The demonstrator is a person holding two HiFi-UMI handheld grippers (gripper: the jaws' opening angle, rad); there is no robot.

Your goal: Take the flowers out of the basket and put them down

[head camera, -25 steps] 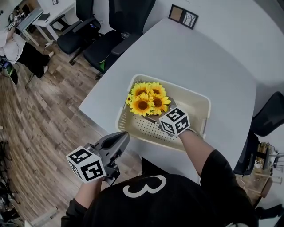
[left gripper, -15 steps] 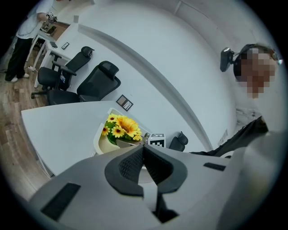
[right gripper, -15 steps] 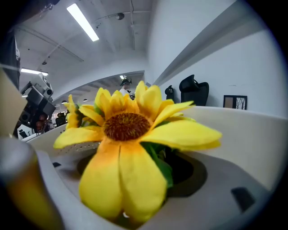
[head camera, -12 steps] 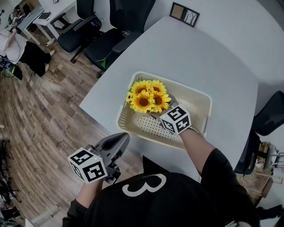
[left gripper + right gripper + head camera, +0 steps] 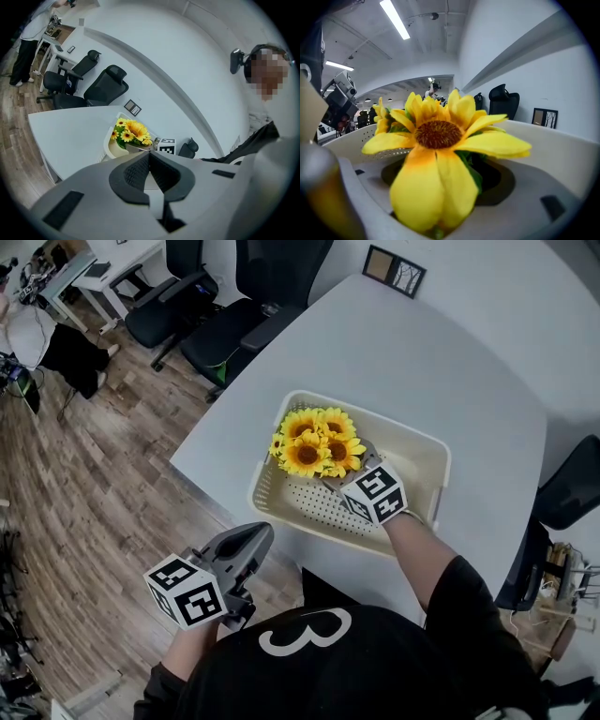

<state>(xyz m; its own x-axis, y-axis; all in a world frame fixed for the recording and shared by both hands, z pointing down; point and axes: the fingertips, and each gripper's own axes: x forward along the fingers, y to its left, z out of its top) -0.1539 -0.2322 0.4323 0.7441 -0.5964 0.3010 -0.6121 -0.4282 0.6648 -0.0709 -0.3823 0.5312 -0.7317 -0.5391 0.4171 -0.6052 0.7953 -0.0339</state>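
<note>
A bunch of yellow sunflowers (image 5: 317, 440) sits in the far left end of a cream perforated basket (image 5: 441, 454) on the white table (image 5: 441, 352). My right gripper (image 5: 343, 471) reaches into the basket from the near side. Its jaws have just been closing, and they now grip the bunch at its stems. In the right gripper view a big bloom (image 5: 436, 135) fills the gap between the jaws. My left gripper (image 5: 260, 534) hangs off the table's near left edge, over the floor, shut and empty. Its view shows the sunflowers (image 5: 131, 131) and basket (image 5: 111, 148) ahead.
A small picture frame (image 5: 394, 270) lies at the table's far edge. Black office chairs (image 5: 239, 329) stand beyond the far left side, and another dark chair (image 5: 570, 486) stands at the right. Wooden floor (image 5: 84, 502) lies to the left.
The right gripper has narrowed around the bunch's stems. Its marker cube and the flowers have hardly shifted. The left gripper has stayed where it was.
</note>
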